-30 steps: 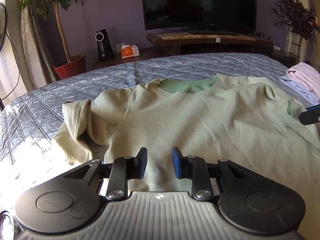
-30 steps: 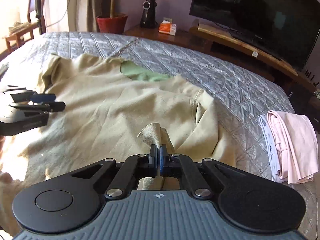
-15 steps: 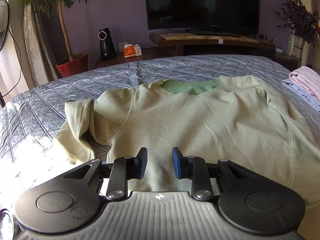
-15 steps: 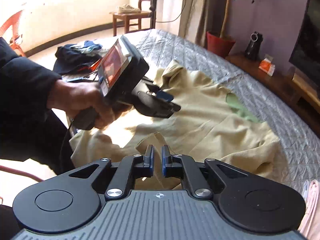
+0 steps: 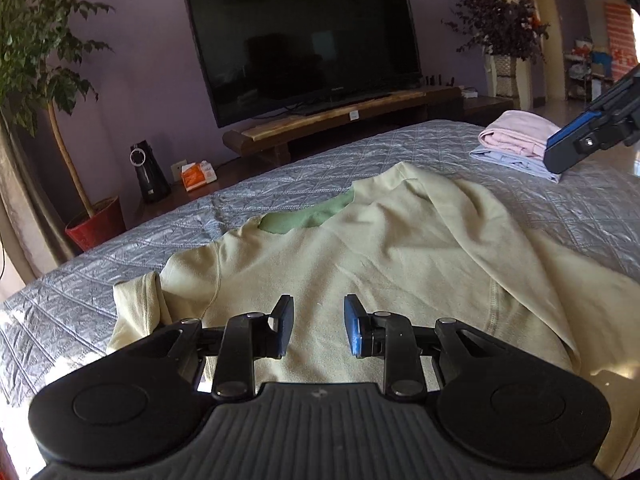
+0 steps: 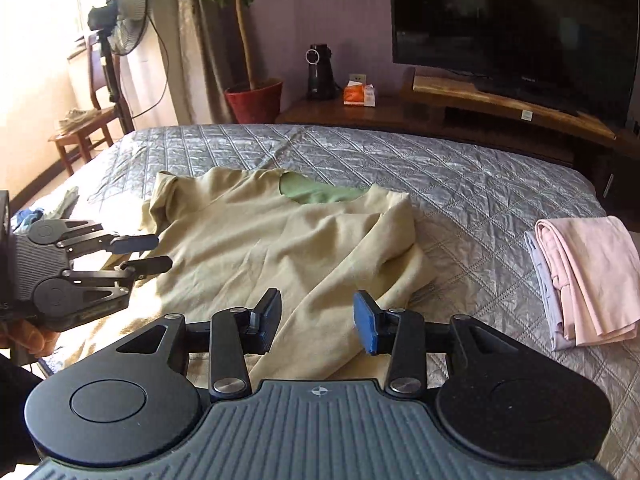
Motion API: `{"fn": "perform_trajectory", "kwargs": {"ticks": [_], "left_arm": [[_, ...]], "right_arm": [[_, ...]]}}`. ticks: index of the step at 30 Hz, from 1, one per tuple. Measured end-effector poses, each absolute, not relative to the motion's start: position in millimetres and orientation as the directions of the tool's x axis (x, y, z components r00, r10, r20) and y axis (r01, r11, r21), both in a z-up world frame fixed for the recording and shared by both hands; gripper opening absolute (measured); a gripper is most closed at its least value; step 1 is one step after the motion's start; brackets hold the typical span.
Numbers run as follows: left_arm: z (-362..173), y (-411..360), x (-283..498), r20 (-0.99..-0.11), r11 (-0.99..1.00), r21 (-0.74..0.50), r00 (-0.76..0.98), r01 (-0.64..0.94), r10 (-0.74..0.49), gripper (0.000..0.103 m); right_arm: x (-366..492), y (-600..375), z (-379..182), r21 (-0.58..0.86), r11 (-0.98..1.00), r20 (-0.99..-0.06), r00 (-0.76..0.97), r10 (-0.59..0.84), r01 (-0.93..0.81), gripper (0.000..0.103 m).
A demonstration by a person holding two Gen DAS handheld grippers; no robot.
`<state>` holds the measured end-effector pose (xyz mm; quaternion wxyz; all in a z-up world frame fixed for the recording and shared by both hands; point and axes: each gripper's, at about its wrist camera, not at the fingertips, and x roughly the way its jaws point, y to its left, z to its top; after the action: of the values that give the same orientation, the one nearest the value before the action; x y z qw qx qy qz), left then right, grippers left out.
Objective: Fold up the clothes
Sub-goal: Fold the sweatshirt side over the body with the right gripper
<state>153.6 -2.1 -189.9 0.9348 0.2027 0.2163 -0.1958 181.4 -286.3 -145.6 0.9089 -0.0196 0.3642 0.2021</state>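
Note:
A pale yellow-green sweatshirt (image 5: 380, 256) with a green neck lining lies front-down across the bed (image 5: 400, 148). In the right wrist view its right sleeve is folded in over the body of the sweatshirt (image 6: 280, 248). My left gripper (image 5: 318, 326) hovers open over the lower back of the garment, with nothing between its pads. My right gripper (image 6: 318, 320) hangs just above the folded sleeve; its jaws are opening and the pads are off the cloth. The left gripper (image 6: 162, 252) shows at the left of that view, held by a hand. One right finger (image 5: 572, 148) juts in at the upper right.
A folded pink and light-blue stack (image 6: 580, 276) sits on the bed's right side. Beyond the bed (image 6: 460, 184) stand a television (image 5: 304, 40) on a low wooden bench, a potted tree (image 6: 252, 100), a fan (image 6: 124, 36) and a wooden chair (image 6: 80, 132).
The right gripper, shut on the sleeve cuff a second ago, has opened and let the sleeve lie on the body. The left gripper rolled and shifted sideways, jaws unchanged.

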Motion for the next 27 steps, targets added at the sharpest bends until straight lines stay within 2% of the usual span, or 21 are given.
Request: {"fn": "perform_trajectory", "kwargs": {"ticks": [2,3,7,10,12,15,17,18,19,21,27], "left_arm": [[-192.8,-16.7,125.3,-0.46,0.765,0.378,0.823,0.521,-0.333,0.041],[-196.4,-23.8,115.0,-0.466,0.729,0.414,0.815,0.545,-0.344,0.044],[-215.1,-50.6,79.5,-0.517,0.571,0.495,0.75,0.655,-0.412,0.045],[-219.7,-56.1,71.4,-0.535,0.541,0.494,0.729,0.68,-0.428,0.045],[-220.2,-54.2,72.9,-0.544,0.551,0.482,0.725,0.682,-0.422,0.045],[-220.5,-53.2,74.7,-0.545,0.553,0.488,0.731,0.675,-0.411,0.045],[-221.5,-53.9,74.4,-0.543,0.539,0.506,0.734,0.673,-0.408,0.045],[-222.1,-54.8,73.3,-0.542,0.529,0.512,0.732,0.677,-0.412,0.045],[-222.6,-55.8,72.3,-0.542,0.519,0.518,0.73,0.681,-0.416,0.045],[-223.8,-59.1,69.9,-0.538,0.478,0.547,0.726,0.687,-0.428,0.045],[-224.7,-65.6,76.5,-0.551,0.429,0.569,0.713,0.702,-0.434,0.046]], "right_arm": [[174.2,-284.9,-160.1,0.113,0.926,-0.688,0.644,0.334,-0.36,0.047],[171.5,-285.8,-166.2,0.116,0.931,-0.697,0.64,0.324,-0.346,0.047],[163.6,-291.6,-187.4,0.184,0.946,-0.733,0.604,0.313,-0.267,0.048],[161.6,-283.9,-206.9,0.347,0.906,-0.762,0.49,0.423,-0.243,0.047],[156.0,-267.7,-215.0,0.355,0.892,-0.762,0.466,0.45,-0.281,0.048],[151.9,-253.3,-227.9,0.407,0.881,-0.76,0.445,0.473,-0.242,0.046],[149.9,-244.7,-229.9,0.372,0.893,-0.762,0.466,0.45,-0.254,0.046],[149.8,-241.9,-229.0,0.357,0.897,-0.763,0.473,0.441,-0.26,0.039],[149.9,-243.2,-227.5,0.377,0.892,-0.753,0.478,0.452,-0.249,0.006],[151.0,-246.5,-224.4,0.417,0.881,-0.734,0.489,0.472,-0.224,0.002],[160.1,-271.4,-210.1,0.596,0.795,-0.64,0.533,0.554,-0.11,0.002]]}}
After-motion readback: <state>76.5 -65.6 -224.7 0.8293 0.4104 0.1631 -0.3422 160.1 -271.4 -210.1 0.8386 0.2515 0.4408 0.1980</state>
